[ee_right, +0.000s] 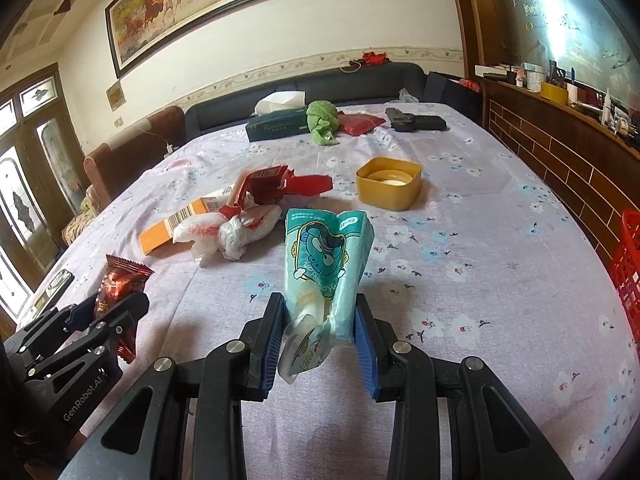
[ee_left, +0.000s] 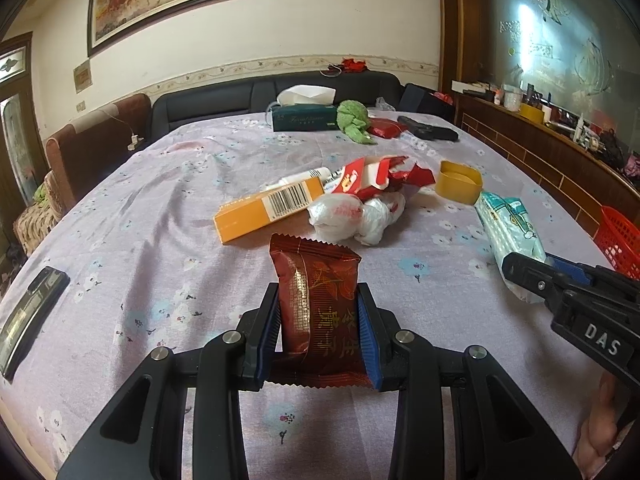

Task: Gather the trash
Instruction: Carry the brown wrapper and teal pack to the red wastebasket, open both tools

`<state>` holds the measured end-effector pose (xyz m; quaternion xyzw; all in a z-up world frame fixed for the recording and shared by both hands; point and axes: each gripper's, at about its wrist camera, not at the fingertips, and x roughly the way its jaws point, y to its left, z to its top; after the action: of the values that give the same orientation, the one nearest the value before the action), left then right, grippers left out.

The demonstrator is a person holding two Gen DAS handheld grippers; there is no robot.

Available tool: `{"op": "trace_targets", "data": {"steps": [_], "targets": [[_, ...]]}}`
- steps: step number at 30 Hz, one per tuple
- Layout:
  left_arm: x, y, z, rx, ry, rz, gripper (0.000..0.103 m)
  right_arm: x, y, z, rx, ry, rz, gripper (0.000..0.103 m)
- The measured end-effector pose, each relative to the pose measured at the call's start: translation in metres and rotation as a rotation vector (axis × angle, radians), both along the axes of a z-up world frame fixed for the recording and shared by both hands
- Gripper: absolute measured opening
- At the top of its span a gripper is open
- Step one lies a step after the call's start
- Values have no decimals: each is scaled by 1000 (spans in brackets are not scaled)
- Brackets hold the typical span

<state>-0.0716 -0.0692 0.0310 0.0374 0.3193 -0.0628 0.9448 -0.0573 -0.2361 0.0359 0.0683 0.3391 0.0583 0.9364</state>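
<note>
My left gripper (ee_left: 318,300) is shut on a dark red snack wrapper (ee_left: 316,280), held above the flowered tablecloth; it also shows at the left of the right wrist view (ee_right: 120,292). My right gripper (ee_right: 318,312) is shut on a teal tissue pack (ee_right: 326,256), also seen at the right of the left wrist view (ee_left: 510,232). On the table ahead lie an orange box (ee_left: 260,212), a crumpled white plastic bag (ee_left: 352,214) and a torn red and white carton (ee_left: 376,176).
A yellow tub (ee_right: 390,184) stands beyond the trash pile. A red basket (ee_right: 628,272) is at the table's right edge. A tissue box (ee_right: 276,124), green cloth (ee_right: 322,120), red pouch (ee_right: 360,124) and black object (ee_right: 414,122) lie at the far end. A phone (ee_left: 28,312) lies left.
</note>
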Motion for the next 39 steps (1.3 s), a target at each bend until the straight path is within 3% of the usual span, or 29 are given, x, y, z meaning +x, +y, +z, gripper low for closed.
{"op": "trace_targets", "data": {"steps": [8,16,28,33,39], "targets": [[-11,-11,13,-68,58,-81,35,-21,-24,9,60,29,1,36],[-24,-70,42,-50,64,-228,35,-47,-85,26,166,15,-89,36],[-35,-220,85,-40,104,-555,35,-101,-229,62,265,-108,-353,37],[-35,-296,89,-47,147,-700,35,-123,-290,64,289,-118,-479,37],[-27,-378,79,-27,185,-785,35,-140,-353,65,314,-124,-579,38]]}}
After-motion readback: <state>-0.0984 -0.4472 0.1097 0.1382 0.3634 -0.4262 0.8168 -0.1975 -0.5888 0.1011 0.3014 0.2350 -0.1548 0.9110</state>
